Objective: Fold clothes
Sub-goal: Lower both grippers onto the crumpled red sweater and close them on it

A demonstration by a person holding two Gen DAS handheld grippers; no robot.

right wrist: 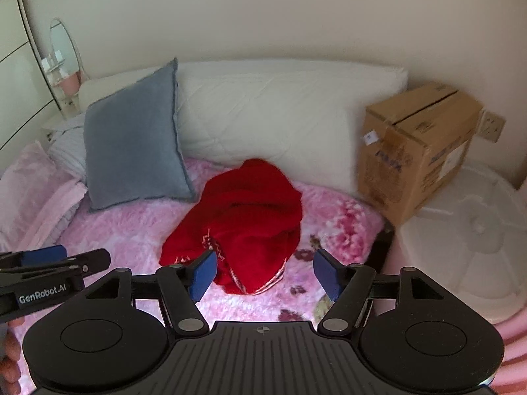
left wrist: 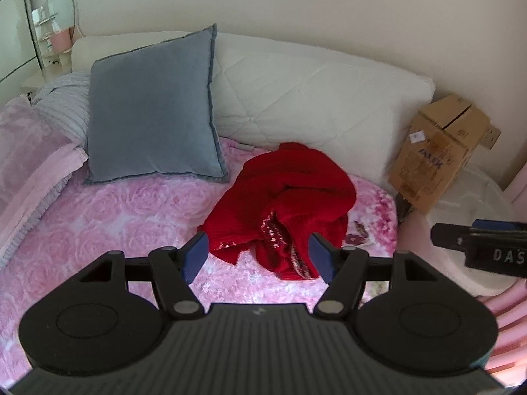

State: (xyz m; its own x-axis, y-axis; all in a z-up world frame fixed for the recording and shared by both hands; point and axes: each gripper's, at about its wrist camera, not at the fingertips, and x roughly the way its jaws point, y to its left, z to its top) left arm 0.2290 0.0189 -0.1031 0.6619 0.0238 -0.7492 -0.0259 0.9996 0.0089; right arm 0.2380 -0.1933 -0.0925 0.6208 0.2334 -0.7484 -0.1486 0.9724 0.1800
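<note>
Both the left gripper (left wrist: 258, 256) and the right gripper (right wrist: 265, 271) are matte black with ribbed bodies, round discs, silver pivot screws, blue finger pads and white lettering.

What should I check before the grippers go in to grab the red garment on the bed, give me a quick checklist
1. Left gripper open with nothing between its fingers: ok.
2. Right gripper open and empty: ok.
3. Red garment spread flat for folding: not ok, it lies bunched in a heap.
4. Nothing lying on the garment: ok.
5. Blue cushion apart from the garment: ok.
6. Hem, collar or sleeve ends found for gripping: cannot tell, only a patterned trim shows.
</note>
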